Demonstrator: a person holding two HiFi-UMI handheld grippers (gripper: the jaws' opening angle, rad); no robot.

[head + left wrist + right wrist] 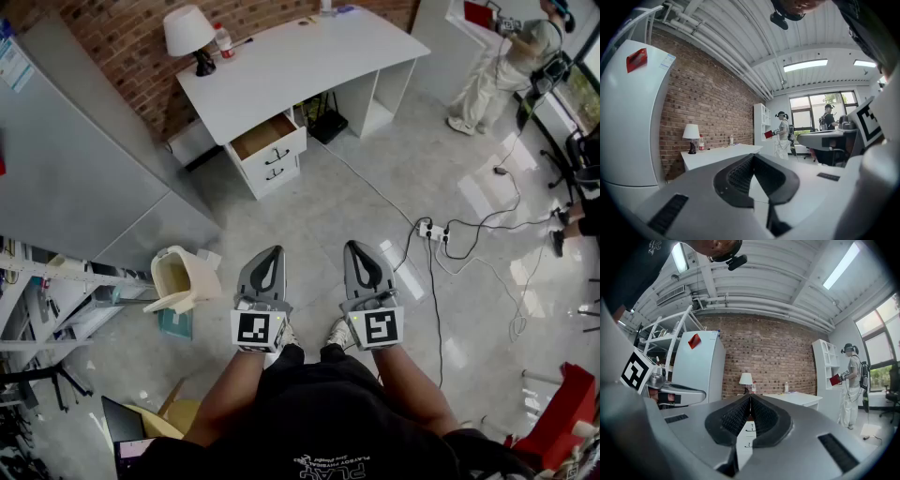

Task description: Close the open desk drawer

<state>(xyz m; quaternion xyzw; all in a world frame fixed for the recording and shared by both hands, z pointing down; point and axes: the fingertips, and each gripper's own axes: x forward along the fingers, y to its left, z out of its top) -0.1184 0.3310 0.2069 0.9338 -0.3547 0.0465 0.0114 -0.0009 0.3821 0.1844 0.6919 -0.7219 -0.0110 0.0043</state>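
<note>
A white desk [309, 66] stands against the brick wall at the far side of the room. Its top drawer [267, 138] is pulled out, showing a brown inside, with a second drawer front below it. My left gripper [266, 255] and right gripper [359, 248] are held side by side above the floor, well short of the desk, both pointing level at it. Both are shut with nothing between the jaws. In the right gripper view the drawer fronts [749, 430] show just past the shut tips [750, 397]. The left gripper view shows the desk [719, 154] beyond its tips [753, 156].
A tall grey cabinet [75, 159] fills the left. A cream bin [180, 278] stands on the floor left of my grippers. A power strip and cables [436, 232] lie on the right. A lamp [192, 37] and bottle sit on the desk. A person [502, 66] stands far right.
</note>
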